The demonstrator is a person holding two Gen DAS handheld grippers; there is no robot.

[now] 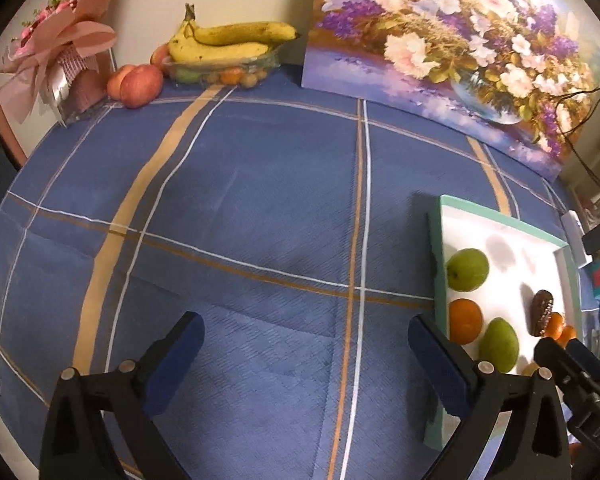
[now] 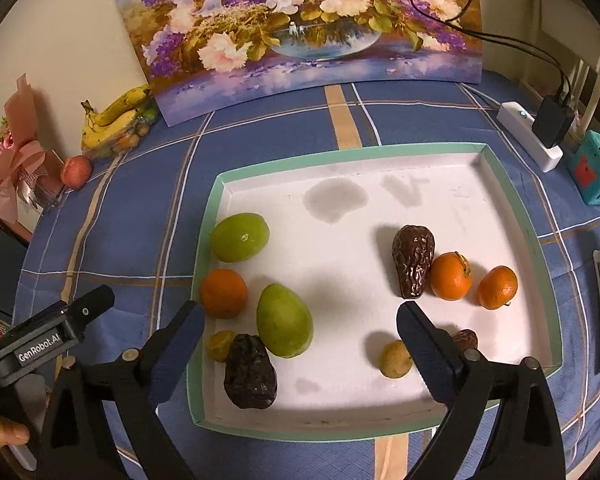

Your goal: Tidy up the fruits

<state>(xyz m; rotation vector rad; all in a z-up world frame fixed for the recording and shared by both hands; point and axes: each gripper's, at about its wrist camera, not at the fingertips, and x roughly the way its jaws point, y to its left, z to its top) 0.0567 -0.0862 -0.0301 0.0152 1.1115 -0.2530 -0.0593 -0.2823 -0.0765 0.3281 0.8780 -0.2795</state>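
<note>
A white tray with a teal rim (image 2: 512, 200) lies on the blue checked cloth. It holds a round green fruit (image 2: 240, 237), an orange (image 2: 224, 293), a green mango (image 2: 284, 320), a small yellow fruit (image 2: 220, 345), a dark wrinkled fruit (image 2: 250, 376), another dark fruit (image 2: 413, 265), two oranges (image 2: 451, 276) (image 2: 497, 287) and a small yellow fruit (image 2: 395, 359). My right gripper (image 2: 300, 336) is open and empty above the tray's near half. My left gripper (image 1: 304, 344) is open and empty over the cloth, left of the tray (image 1: 434, 240).
A glass dish of bananas and small fruit (image 1: 224, 46) stands at the back, two peaches (image 1: 140, 85) beside it. A flower painting (image 2: 300, 28) leans on the wall. A pink bouquet (image 1: 56, 52) stands back left. A power strip (image 2: 530, 136) and teal box (image 2: 594, 172) lie right.
</note>
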